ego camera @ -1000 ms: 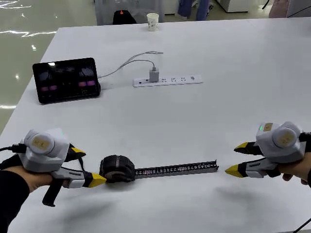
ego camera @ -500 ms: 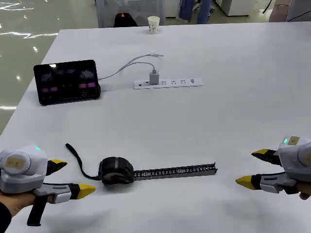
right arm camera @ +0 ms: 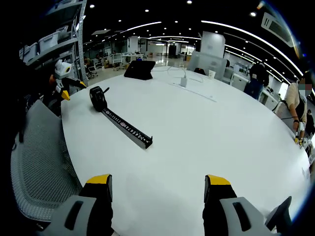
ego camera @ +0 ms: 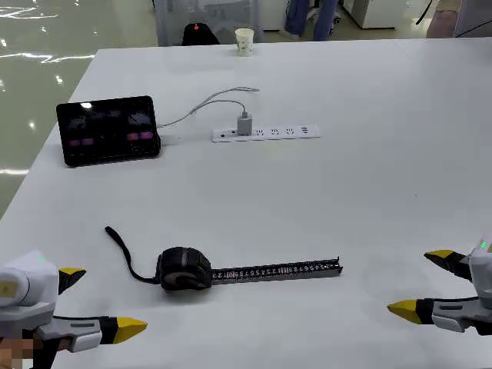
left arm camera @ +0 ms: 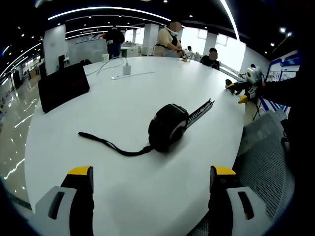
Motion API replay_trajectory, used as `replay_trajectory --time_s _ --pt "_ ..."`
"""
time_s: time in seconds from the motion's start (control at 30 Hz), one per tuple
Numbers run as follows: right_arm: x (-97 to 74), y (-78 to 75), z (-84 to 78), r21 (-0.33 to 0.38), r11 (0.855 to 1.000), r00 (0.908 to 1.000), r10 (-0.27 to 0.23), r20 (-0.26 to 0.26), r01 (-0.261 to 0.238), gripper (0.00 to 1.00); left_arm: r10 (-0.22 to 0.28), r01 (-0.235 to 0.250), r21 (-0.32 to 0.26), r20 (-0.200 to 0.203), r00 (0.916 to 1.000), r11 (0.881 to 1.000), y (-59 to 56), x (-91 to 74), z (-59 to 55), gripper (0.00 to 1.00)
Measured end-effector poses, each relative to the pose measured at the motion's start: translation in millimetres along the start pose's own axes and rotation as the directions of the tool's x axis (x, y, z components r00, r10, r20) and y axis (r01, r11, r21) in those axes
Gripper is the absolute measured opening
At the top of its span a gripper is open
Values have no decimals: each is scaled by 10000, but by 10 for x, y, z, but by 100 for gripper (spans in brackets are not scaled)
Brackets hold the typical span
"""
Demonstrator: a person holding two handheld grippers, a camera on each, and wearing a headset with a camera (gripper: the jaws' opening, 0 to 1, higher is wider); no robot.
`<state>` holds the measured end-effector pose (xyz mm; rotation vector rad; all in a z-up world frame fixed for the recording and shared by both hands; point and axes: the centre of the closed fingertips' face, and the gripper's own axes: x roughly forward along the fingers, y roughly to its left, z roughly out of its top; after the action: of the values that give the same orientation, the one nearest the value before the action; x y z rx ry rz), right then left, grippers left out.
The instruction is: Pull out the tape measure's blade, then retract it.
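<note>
the tape measure (ego camera: pixel 184 269) lay on the near part of the table (ego camera: pixel 346 177), blade (ego camera: pixel 277 270) run out to the right. left gripper (ego camera: pixel 108 300) and right gripper (ego camera: pixel 409 281) stood well clear on either side, jaws wide, empty — freeing the blade with the case unheld might whip it back and skid the case.

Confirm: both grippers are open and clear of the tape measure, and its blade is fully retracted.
Not retracted: the head view shows the blade pulled out of the tape measure, lying on the table. The left gripper and right gripper are open and clear of it.
</note>
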<state>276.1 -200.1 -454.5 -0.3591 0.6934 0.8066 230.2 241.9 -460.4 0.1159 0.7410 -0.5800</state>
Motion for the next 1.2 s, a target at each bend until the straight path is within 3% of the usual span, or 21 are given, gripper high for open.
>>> replay_trajectory --time_s 0.2,0.33,0.73,0.83,1.2 --pt "-63 56 -106 315 9995 10000 34 -2 -34 84 99 -97 -121 119 9999 9999 13 -58 -36 97" --pt "-80 79 -101 230 9997 9996 -15 276 9 99 108 -112 146 268 9996 9998 -10 -89 -51 99" --pt "-105 134 -162 520 9986 9994 85 323 -102 99 128 -141 179 691 9975 9997 -35 -129 15 99" --pt "-110 172 -178 617 9977 9992 277 276 -294 99 116 -128 180 651 9978 9998 -39 -128 12 99" --pt "-114 136 -204 456 9988 9997 165 157 -172 99 168 -169 1 510 9986 9999 -68 -86 -4 99"
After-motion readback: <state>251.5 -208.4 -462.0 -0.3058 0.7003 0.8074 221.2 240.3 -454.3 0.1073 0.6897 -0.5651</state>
